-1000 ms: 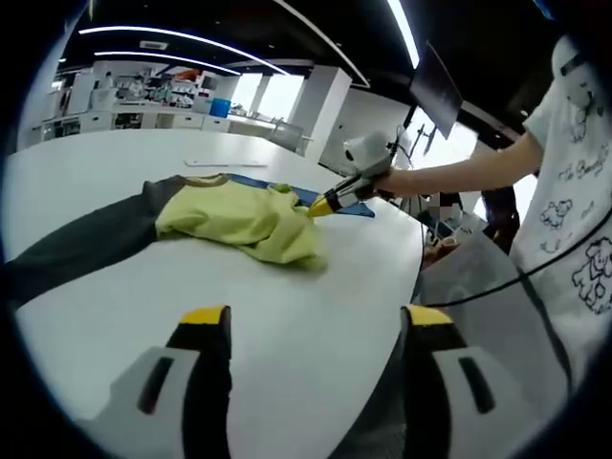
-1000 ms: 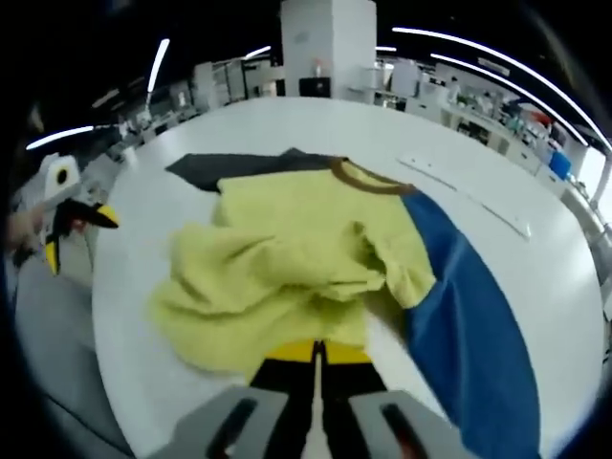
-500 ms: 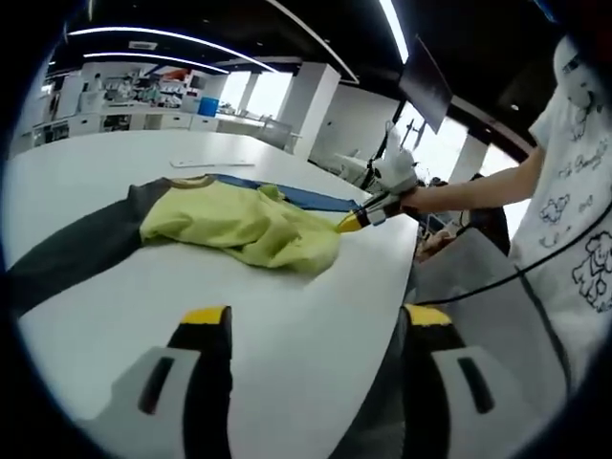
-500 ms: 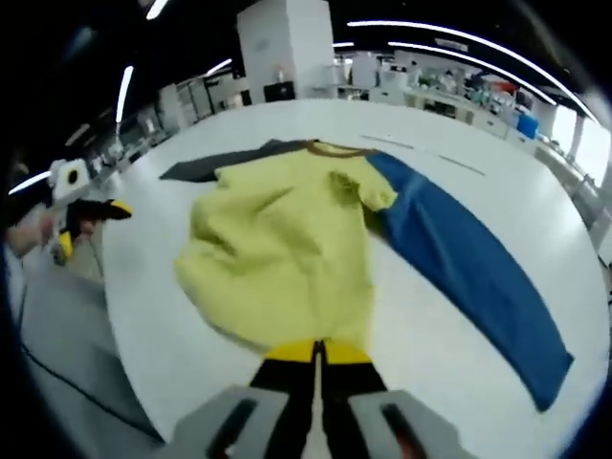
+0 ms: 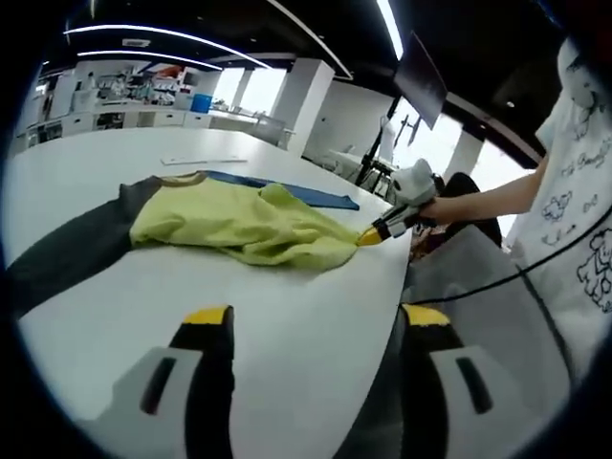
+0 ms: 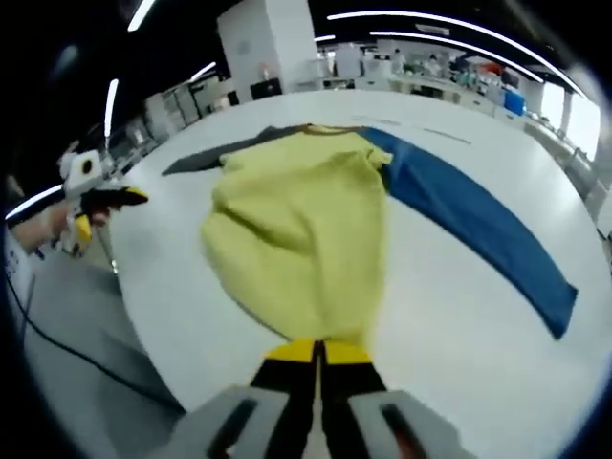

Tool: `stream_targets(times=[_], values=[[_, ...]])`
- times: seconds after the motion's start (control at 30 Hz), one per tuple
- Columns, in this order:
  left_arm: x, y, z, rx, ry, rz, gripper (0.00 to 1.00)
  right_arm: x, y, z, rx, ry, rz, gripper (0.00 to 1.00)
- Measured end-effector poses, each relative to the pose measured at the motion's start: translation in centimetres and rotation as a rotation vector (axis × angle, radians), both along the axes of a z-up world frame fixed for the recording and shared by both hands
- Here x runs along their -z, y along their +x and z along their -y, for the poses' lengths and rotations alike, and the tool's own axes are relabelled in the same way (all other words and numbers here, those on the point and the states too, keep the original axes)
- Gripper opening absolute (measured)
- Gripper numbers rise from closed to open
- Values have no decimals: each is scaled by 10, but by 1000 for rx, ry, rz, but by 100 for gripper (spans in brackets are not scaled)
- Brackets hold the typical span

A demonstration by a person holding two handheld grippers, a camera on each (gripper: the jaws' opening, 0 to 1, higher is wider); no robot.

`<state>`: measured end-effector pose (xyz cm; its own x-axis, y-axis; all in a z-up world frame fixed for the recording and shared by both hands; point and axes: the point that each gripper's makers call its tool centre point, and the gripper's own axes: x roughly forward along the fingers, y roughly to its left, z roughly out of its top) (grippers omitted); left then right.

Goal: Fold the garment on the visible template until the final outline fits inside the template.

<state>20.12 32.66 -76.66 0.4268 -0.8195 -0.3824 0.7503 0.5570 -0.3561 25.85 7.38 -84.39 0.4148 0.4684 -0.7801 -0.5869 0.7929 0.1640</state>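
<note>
Pinching yellow garment (image 6: 301, 239) hem: right gripper (image 6: 318, 352), jaws pressed together; left gripper (image 5: 316, 320) spread, empty, above table (image 5: 287, 316).

Yellow-green garment (image 6: 301, 229) with grey and blue sleeves, stretched rumpled across the white table (image 6: 459, 316).

A broad white table (image 6: 459, 316) carries everything. On it lies a yellow-green garment (image 6: 296, 225) with a dark grey sleeve (image 5: 67, 253), spread partly over a long blue template (image 6: 478, 225).
</note>
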Motion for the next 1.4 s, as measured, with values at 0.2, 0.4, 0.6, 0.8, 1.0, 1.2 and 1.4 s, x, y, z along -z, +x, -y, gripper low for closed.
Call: stream_targets(times=[0.2,0.4,0.6,0.8,1.0,1.2,1.4], values=[[0,5,1,-8,-3,0,66,-1,-2,-4,-7,-7,3,0],[0,5,1,-13,-7,0,66,-3,-3,-5,-24,-16,14,0],[4,9,-4,-17,-3,-2,66,-14,-9,-3,-33,0,52,8],[6,18,-5,-24,1,-5,66,-16,-3,11,32,9,87,31],[12,44,-6,-91,13,-28,61,-14,2,18,85,19,92,40],[25,72,5,-94,83,-10,58,-8,8,17,76,3,93,39],[36,107,3,-221,66,-73,46,-10,11,16,98,17,95,38]])
